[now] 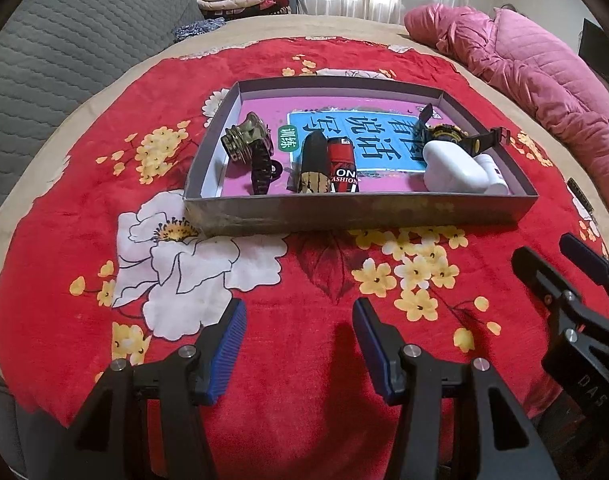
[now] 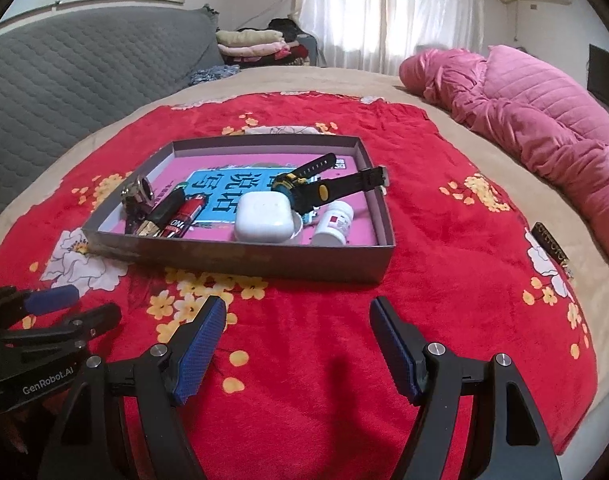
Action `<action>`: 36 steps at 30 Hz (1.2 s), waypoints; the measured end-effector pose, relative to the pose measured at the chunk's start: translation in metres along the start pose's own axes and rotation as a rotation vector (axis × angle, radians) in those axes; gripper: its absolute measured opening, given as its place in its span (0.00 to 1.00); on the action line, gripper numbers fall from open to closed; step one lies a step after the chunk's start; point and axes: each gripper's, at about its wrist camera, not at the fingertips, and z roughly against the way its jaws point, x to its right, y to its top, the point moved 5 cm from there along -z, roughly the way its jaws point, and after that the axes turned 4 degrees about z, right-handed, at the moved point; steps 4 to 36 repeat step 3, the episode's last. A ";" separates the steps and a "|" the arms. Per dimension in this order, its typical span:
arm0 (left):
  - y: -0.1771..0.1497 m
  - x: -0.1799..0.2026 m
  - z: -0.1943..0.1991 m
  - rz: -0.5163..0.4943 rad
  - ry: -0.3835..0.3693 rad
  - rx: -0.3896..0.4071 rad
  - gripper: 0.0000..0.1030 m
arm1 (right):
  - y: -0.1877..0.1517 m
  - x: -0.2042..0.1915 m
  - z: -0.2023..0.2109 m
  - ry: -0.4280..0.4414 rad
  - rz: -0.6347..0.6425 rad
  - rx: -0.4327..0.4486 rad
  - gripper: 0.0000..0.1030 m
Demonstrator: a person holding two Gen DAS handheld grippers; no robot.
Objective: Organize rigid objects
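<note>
From the left wrist, the left gripper (image 1: 298, 344) hangs wide open and empty over the red blanket (image 1: 304, 300), with the gray tray (image 1: 360, 216) at twelve o'clock holding a watch (image 1: 456, 136), a white case (image 1: 452, 168) and a red can (image 1: 342, 164). From the right wrist, the right gripper (image 2: 298, 344) likewise gapes empty, the tray (image 2: 244, 262) at eleven o'clock and a pill bottle (image 2: 334, 222) in its near right corner.

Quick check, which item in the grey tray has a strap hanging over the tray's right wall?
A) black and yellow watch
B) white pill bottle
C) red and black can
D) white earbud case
A: the black and yellow watch lies partly on the white earbud case, and one strap crosses the right wall of the grey tray; the other items lie wholly inside.
</note>
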 end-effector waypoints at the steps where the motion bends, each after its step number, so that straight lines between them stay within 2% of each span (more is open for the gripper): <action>1: 0.000 0.000 -0.001 0.002 -0.003 0.000 0.53 | 0.000 0.001 -0.001 0.000 -0.004 -0.003 0.73; 36: 0.001 -0.002 -0.002 0.007 -0.007 0.003 0.53 | 0.000 0.004 -0.001 0.002 -0.011 -0.005 0.73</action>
